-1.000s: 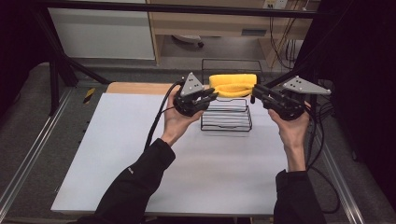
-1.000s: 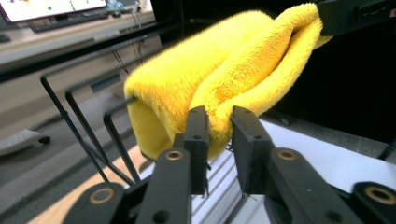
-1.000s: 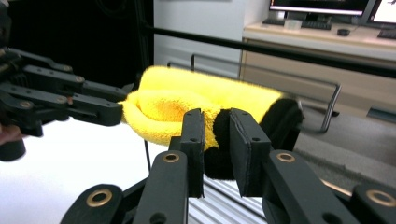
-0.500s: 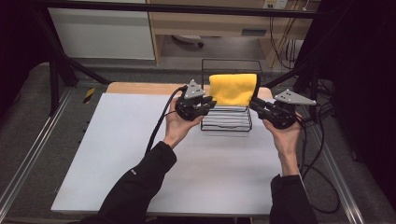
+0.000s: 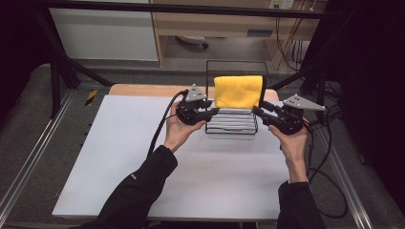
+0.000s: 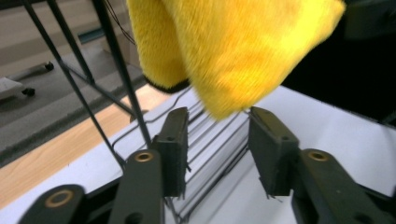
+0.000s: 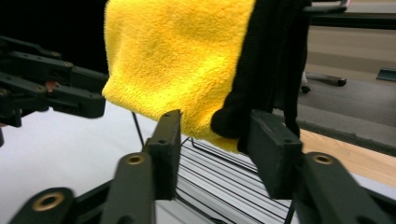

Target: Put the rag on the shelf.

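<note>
A yellow cloth (image 5: 238, 91) hangs draped over the top bar of a black wire rack (image 5: 232, 125) near the far edge of a white table (image 5: 119, 157), as a person seated at the near side holds a two-jaw gripper at each end of it. The left gripper (image 5: 213, 111), cradled in the person's left hand (image 5: 177, 131), points its jaws toward the rack's left side, just below the cloth's lower left corner; in the left gripper view its jaws stand parted with clear space between the pads (image 6: 173, 151), and the corner of the yellow cloth (image 6: 233, 51) hangs above and just ahead of them, not clamped. The right gripper (image 5: 258, 112), held in the right hand (image 5: 292, 143), faces the rack's right side; in the right gripper view its jaws are likewise spread, and the cloth's lower edge with its dark trim (image 7: 229, 122) dips into the gap between them, though whether it touches either pad cannot be told. The left gripper (image 7: 77, 100) shows beyond the cloth in that same view, at the far end of the fabric. Beneath the cloth, the rack's horizontal wires (image 7: 224, 184) lie bare on the table. A strip of wooden board (image 5: 143, 90) runs along the table's far edge behind the rack, and black cables (image 5: 160, 129) trail back from both grippers toward the person.
</note>
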Motion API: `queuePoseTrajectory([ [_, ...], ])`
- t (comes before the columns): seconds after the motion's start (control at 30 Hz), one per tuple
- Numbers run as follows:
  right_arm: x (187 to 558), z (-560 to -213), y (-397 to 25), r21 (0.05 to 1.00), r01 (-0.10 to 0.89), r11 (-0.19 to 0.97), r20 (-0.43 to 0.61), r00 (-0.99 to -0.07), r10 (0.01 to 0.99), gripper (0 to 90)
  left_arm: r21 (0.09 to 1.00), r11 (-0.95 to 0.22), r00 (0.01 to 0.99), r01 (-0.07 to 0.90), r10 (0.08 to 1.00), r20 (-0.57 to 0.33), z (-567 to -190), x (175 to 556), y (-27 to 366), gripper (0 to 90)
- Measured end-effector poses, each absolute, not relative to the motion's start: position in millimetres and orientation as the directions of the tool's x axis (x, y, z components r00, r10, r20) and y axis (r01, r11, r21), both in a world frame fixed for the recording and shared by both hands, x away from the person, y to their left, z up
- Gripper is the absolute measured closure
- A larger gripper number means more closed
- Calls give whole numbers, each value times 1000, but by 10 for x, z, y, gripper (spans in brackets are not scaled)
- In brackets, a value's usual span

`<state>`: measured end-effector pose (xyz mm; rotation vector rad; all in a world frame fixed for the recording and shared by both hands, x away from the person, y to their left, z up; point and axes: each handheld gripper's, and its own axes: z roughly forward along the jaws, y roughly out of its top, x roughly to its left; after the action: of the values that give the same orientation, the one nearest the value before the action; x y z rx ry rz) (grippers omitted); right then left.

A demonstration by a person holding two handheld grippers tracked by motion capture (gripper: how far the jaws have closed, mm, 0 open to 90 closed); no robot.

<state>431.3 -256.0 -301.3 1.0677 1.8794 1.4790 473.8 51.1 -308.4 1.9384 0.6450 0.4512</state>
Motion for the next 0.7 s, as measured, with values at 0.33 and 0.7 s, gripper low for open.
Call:
queuePoseTrajectory([
  [0.33, 4174, -3056, -2528, 950, 297, 99, 94, -570, 816, 222, 872, -383, 785, 303, 620, 0, -3289, 4611, 796, 300],
  [0.7, 4084, -3351, -2522, 928, 363, 85, 152, -577, 802, 63, 846, -389, 761, 365, 648, -30, -3619, 4401, 1259, 81],
])
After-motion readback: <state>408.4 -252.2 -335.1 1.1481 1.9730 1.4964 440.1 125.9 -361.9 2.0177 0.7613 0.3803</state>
